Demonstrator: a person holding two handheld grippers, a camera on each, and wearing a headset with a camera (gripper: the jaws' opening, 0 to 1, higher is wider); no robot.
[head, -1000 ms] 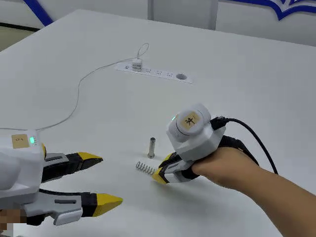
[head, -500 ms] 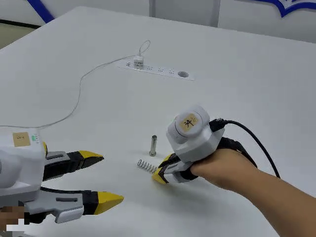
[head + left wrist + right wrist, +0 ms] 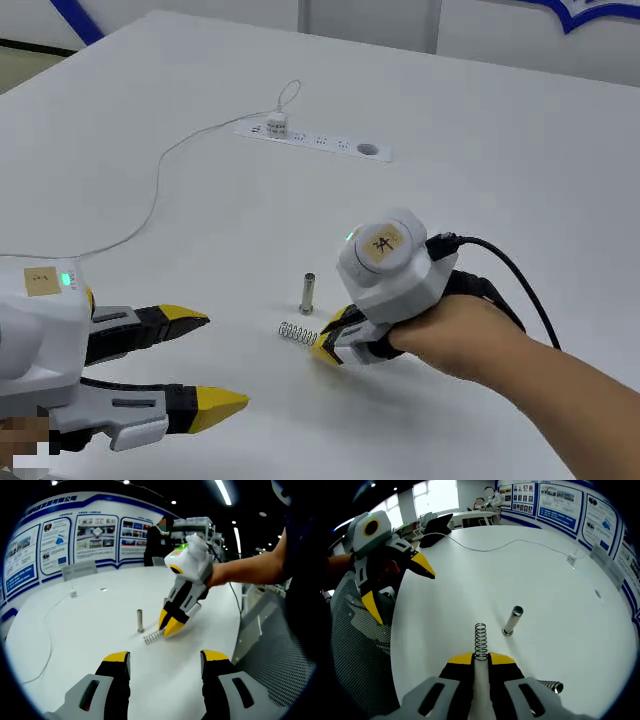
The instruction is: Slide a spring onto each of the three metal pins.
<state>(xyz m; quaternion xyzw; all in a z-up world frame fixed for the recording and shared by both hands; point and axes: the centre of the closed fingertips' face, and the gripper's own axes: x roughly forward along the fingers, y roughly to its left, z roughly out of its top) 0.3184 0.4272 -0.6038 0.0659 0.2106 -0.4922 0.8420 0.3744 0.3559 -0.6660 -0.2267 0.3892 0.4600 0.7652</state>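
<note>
Since the earlier head frame the right gripper [image 3: 327, 346] has crept slightly up-frame toward the pin and taken the spring with it. The left gripper [image 3: 215, 362], at lower left, has barely shifted.

The small coiled steel-wire spring [image 3: 480, 637] sits just below centre in the right gripper view. Its near end is pinched between the right gripper's closed yellow tips and the rest points straight ahead. I cannot tell whether it is clear of the white table [image 3: 450, 150]. The short grey metal pin [image 3: 511, 620] stands upright just right of the spring's free end, near it but not touching. A second small coiled spring [image 3: 551, 685] lies at lower right in that view. The left gripper is spread wide and holds nothing.

The spring should be very light, and soft along its length. Too hard a squeeze would likely crush the coils or flick it out of the jaws. Holding it by the end coils, as here, looks right, since the open far end stays free to go over the pin. The pin seems to stand loose on a narrow foot, so a sideways knock could tip it. The spring is probably best lined up with the pin and lowered gently.
</note>
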